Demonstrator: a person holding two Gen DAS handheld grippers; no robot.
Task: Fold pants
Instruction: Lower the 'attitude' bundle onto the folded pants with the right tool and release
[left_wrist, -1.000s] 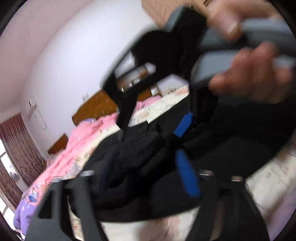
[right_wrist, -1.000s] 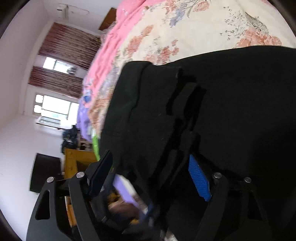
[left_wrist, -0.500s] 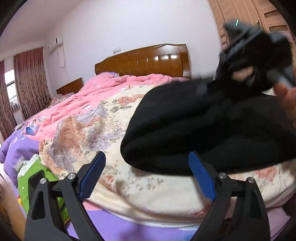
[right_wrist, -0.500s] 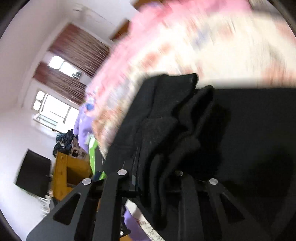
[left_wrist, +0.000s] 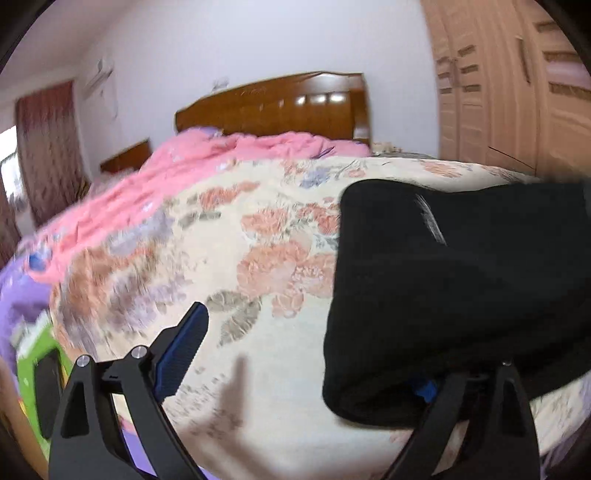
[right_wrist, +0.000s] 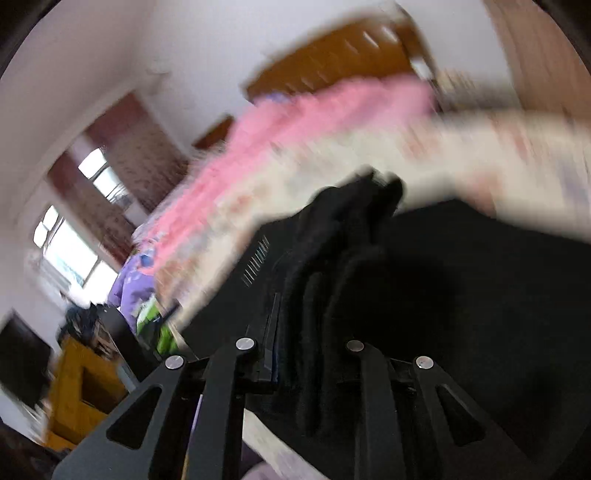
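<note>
Pants (left_wrist: 461, 295), black and bunched, lie on the floral quilt (left_wrist: 258, 240) at the bed's near edge. Right gripper (right_wrist: 310, 369) is clamped on a thick gathered fold, fabric running forward between its fingers. Left gripper (left_wrist: 303, 369) gapes wide and grips nothing; the bundle sits to its right, draping over the right finger, so the right gripper is nearer.

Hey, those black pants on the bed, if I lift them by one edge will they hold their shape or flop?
The black pants will probably flop: the bunch pinched in the right gripper crumples into soft ridges. The thick fold looks fairly heavy, likely sagging. The fuzzy cloth should resist slipping.
</note>
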